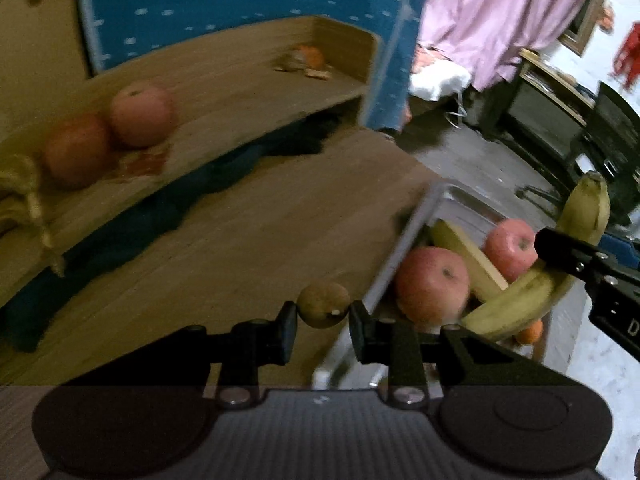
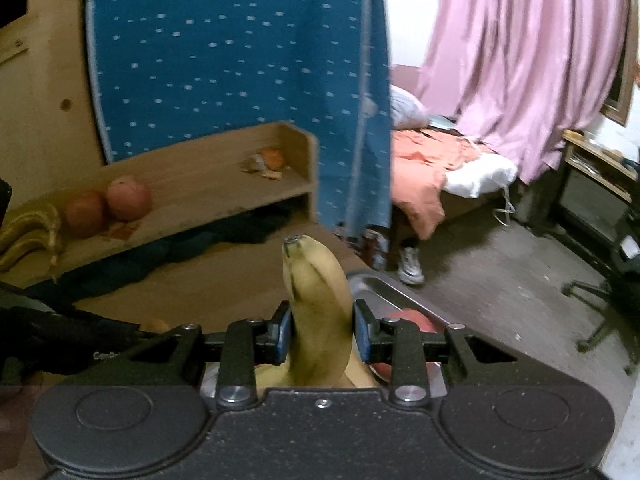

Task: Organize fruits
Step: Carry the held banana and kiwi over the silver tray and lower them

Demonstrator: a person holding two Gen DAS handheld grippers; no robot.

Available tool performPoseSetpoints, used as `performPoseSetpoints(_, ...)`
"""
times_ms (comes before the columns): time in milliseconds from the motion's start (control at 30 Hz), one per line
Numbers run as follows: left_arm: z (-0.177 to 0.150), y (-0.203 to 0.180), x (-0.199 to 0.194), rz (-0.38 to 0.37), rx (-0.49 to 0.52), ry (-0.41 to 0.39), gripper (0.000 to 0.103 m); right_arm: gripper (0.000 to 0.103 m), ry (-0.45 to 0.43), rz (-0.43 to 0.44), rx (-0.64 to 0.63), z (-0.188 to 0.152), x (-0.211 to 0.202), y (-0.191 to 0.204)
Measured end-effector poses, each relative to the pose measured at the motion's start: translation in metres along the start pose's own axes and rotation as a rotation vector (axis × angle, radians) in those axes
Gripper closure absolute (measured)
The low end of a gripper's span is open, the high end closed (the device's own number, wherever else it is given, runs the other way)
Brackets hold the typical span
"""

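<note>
Two tongs loaded: left (image 1: 323, 314) small fruit (image 1: 323, 305), right (image 2: 321, 330) banana (image 2: 320, 320).

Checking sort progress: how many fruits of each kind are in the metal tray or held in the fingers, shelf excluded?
Apples: 2
Bananas: 2, one held by right gripper
Oranges: 1
Small brownish fruit: 1, held by left gripper
Total: 6

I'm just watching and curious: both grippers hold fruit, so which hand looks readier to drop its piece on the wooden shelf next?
Probably the left. The left gripper holds a small brownish round fruit over the table, facing the wooden shelf. The right gripper grips a yellow banana over the metal tray.
</note>
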State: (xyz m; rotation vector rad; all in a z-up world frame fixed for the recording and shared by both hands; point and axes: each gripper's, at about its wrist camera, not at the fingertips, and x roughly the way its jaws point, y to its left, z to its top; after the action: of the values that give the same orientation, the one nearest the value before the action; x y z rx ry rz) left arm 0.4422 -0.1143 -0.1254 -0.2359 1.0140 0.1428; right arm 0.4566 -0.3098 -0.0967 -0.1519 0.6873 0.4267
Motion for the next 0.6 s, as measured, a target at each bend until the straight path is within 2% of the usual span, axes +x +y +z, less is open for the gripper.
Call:
performPoseSetpoints(333,-0.016,-0.044,0.013,-0.097,0.122,0.071,0.072,0.070,0.064,-0.075,0.048,-0.020,-0.016,-0.030)
performPoseSetpoints(600,-0.025,-0.067,0.018,-0.126,0.186,0.117,0.072,0.070,0.124,-0.070,0.057,-0.027,-0.002,-0.038)
